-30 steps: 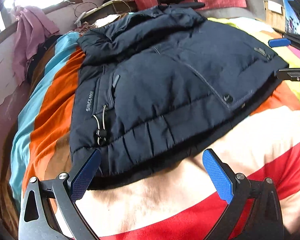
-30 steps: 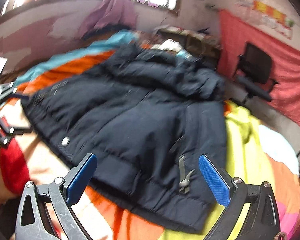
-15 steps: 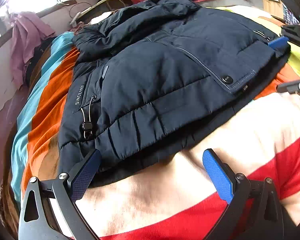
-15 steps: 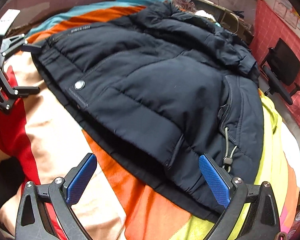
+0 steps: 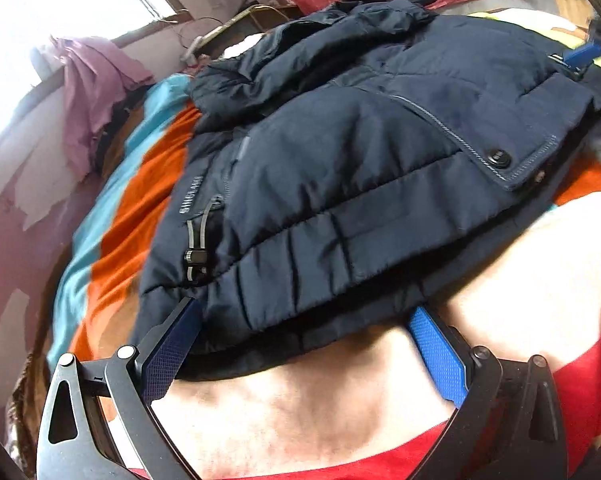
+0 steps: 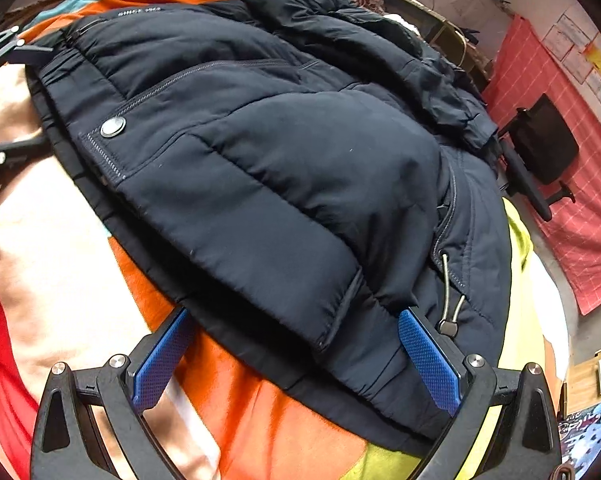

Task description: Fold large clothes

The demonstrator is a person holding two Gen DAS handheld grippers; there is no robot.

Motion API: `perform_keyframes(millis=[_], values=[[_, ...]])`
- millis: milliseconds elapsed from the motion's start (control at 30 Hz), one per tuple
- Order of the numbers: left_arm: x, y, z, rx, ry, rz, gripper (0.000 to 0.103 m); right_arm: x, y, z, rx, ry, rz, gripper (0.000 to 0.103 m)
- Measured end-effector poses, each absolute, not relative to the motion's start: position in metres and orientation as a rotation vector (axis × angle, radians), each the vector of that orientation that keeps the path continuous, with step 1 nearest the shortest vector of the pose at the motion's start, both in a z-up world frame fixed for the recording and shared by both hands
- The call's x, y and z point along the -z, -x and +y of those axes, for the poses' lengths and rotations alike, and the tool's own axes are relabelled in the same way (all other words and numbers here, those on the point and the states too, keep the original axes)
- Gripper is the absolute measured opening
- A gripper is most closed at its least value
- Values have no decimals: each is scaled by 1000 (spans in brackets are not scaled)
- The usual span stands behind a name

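A dark navy puffer jacket (image 5: 360, 168) lies spread on a bed with a striped blanket (image 5: 132, 208). It also shows in the right wrist view (image 6: 284, 168). My left gripper (image 5: 304, 320) is open, its blue pads straddling the jacket's bottom hem at the left corner. My right gripper (image 6: 296, 320) is open, its pads straddling the hem at the right corner, near a drawcord toggle (image 6: 448, 326). The right gripper's blue pad shows at the far right in the left wrist view (image 5: 580, 54). The left gripper shows at the far left in the right wrist view (image 6: 4, 100).
A pink garment (image 5: 92, 96) hangs by the window wall left of the bed. A black office chair (image 6: 540, 156) stands before a red curtain (image 6: 580, 208) beyond the bed. A cluttered desk (image 6: 428, 20) sits behind the jacket's hood.
Both grippers have moved in toward the jacket, so that the hem now lies between their open pads. The jacket itself has not visibly shifted.
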State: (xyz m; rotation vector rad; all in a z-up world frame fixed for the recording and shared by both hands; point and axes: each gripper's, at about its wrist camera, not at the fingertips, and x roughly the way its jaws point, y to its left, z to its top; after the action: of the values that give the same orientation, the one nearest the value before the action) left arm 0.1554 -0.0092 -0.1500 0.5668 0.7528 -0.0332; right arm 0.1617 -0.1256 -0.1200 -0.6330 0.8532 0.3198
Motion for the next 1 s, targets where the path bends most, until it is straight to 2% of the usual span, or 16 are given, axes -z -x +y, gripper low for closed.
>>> perform_keyframes(millis=[167, 300, 533, 733, 767, 833, 867, 933, 1000], values=[[149, -152, -11, 38, -596, 714, 100, 93, -162, -133, -275, 556, 721, 100], [147, -156, -9, 6, -598, 700, 100, 91, -164, -137, -311, 500, 750, 92], [126, -161, 1, 20, -568, 632, 99, 91, -159, -132, -325, 522, 740, 90], [111, -158, 0, 54, -560, 590, 97, 84, -155, -132, -324, 504, 694, 76], [109, -159, 1, 66, -544, 595, 94, 83, -154, -131, -326, 504, 689, 74], [109, -158, 0, 100, -522, 618, 76, 82, -153, -130, -341, 502, 684, 64], [110, -158, -2, 113, -521, 630, 73, 82, -152, -130, -351, 501, 685, 60], [112, -154, -8, 137, -537, 638, 56, 84, -152, -128, -378, 498, 696, 46], [113, -150, -14, 164, -558, 634, 44, 87, -154, -127, -383, 488, 715, 40]])
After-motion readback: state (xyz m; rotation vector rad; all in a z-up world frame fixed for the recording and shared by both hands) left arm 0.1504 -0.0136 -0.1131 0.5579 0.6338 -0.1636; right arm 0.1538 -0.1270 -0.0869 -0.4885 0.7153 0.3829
